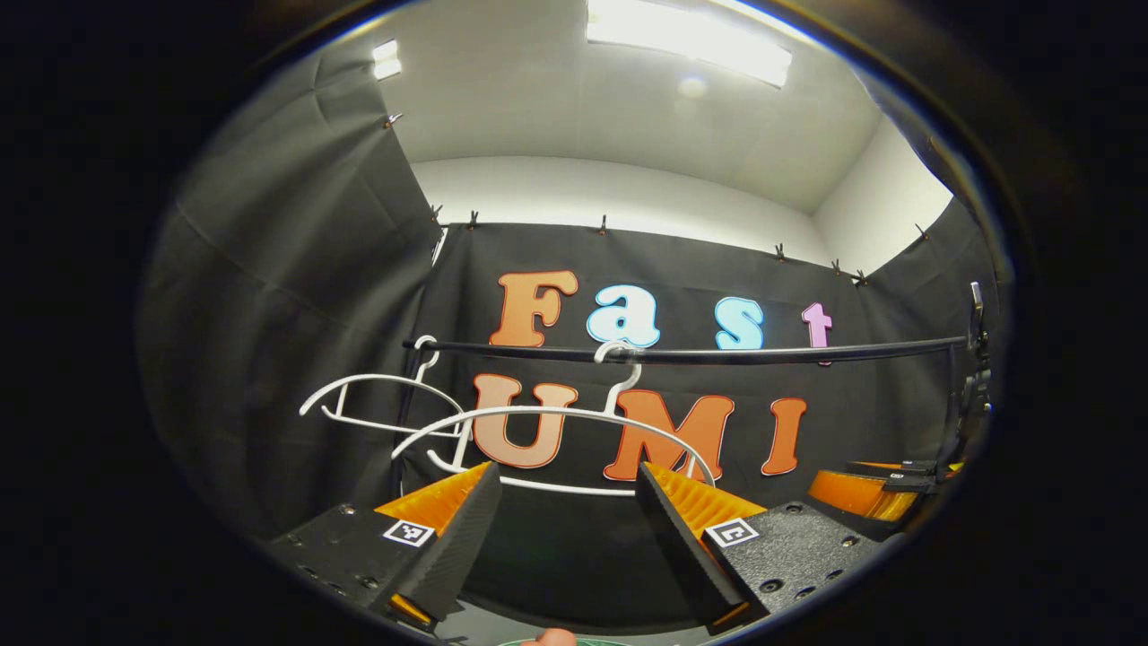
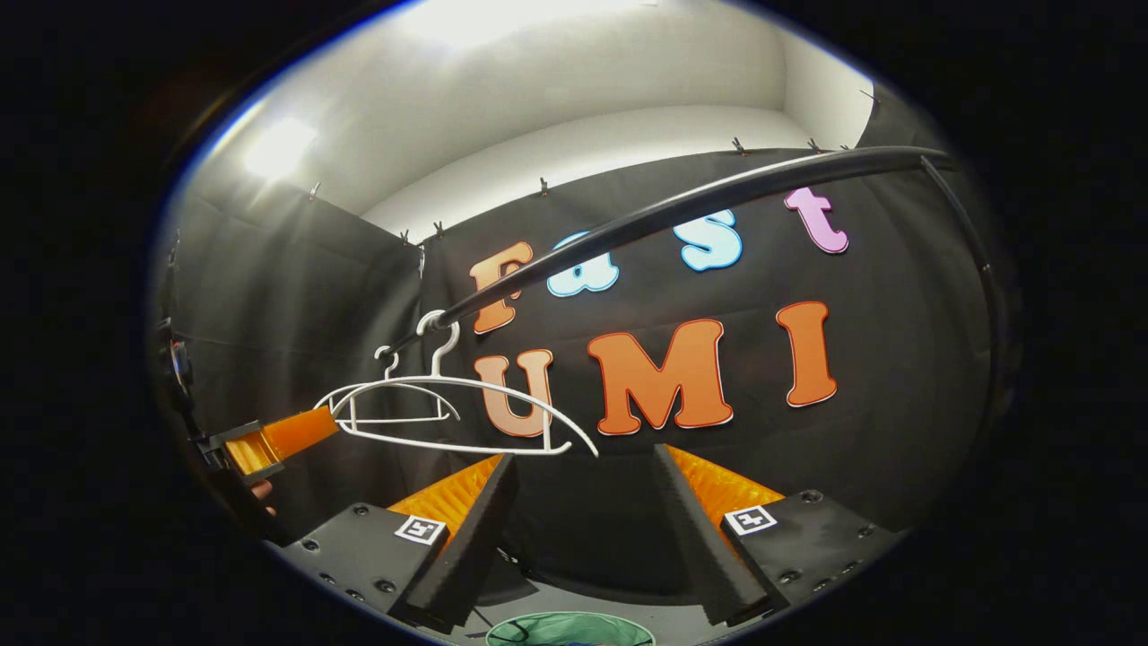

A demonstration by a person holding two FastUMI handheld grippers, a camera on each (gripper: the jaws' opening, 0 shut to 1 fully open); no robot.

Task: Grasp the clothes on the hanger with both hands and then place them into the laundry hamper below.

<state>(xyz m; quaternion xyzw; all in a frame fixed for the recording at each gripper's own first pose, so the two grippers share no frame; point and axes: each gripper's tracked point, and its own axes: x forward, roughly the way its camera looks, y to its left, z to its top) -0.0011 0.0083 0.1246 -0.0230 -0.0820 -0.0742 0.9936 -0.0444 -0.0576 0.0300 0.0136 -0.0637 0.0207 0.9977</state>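
**Ana:** Left gripper view first: the left tongs (image 1: 565, 529) stand wide open with nothing between the fingers. Beyond them the near hanger (image 1: 556, 414) hangs bare from the black rail (image 1: 717, 355), and the far hanger (image 1: 381, 384) behind it to the left is bare too.

**Ben:** So no clothes on either one?

**Ana:** None that I can see. In the right gripper view the right tongs (image 2: 583, 529) are also spread wide and hold nothing. Both hangers sit at the low end of the rail there, equally stripped.

**Ben:** Where is the garment, then?

**Ana:** At the bottom edge of the right gripper view a green round rim shows, which I take for the laundry hamper (image 2: 502, 631), directly below the tongs. Something bluish lies inside, but too little of it shows to say it is the clothing.

**Ben:** Your reading of progress?

**Ana:** Bare hangers and two empty, open tongs suggest the drop into the hamper is done, or nearly. If any garment is left, it is outside what these pictures cover. I would judge the task at its end, with only pulling the hands clear left to do.
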